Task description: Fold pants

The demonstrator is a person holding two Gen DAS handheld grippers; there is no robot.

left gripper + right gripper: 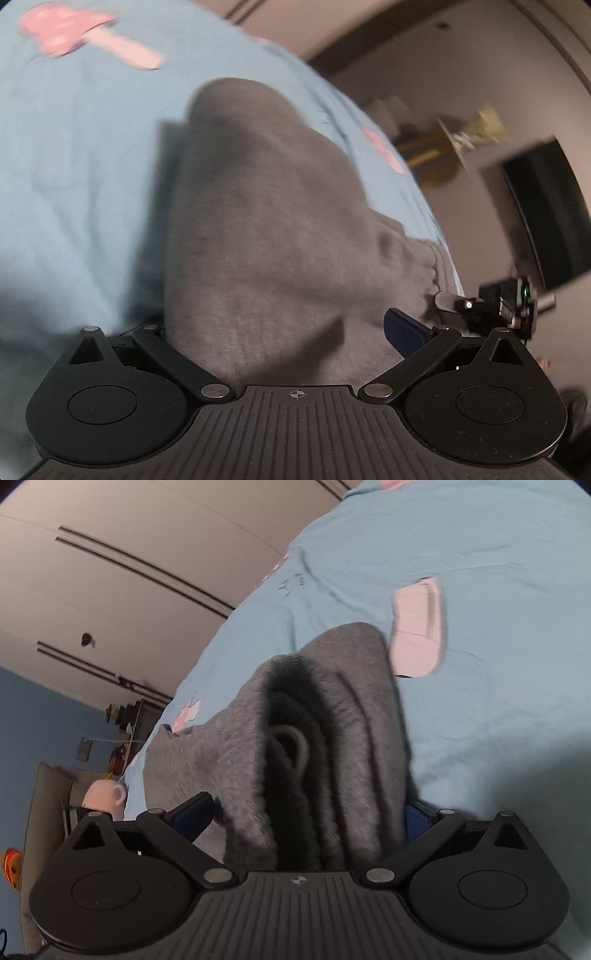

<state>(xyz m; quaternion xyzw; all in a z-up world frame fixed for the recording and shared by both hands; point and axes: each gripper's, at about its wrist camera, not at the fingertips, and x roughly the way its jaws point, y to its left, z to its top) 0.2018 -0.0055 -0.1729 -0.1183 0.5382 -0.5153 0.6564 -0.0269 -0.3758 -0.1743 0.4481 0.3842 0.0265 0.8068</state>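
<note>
Grey pants between two wide-spread hand-held grippers, on a bed with a light blue sheet.

Nearest, the left hand-held gripper (280,325) stands spread, pads clear of the grey pants (258,229) bunched between them; the right hand-held gripper (306,812) is likewise apart; only its view shows the folded layers' dark opening with a pale drawstring (299,746); only the left view shows the gathered waistband (417,258); beyond, the sheet (81,166) with pink prints.
</note>
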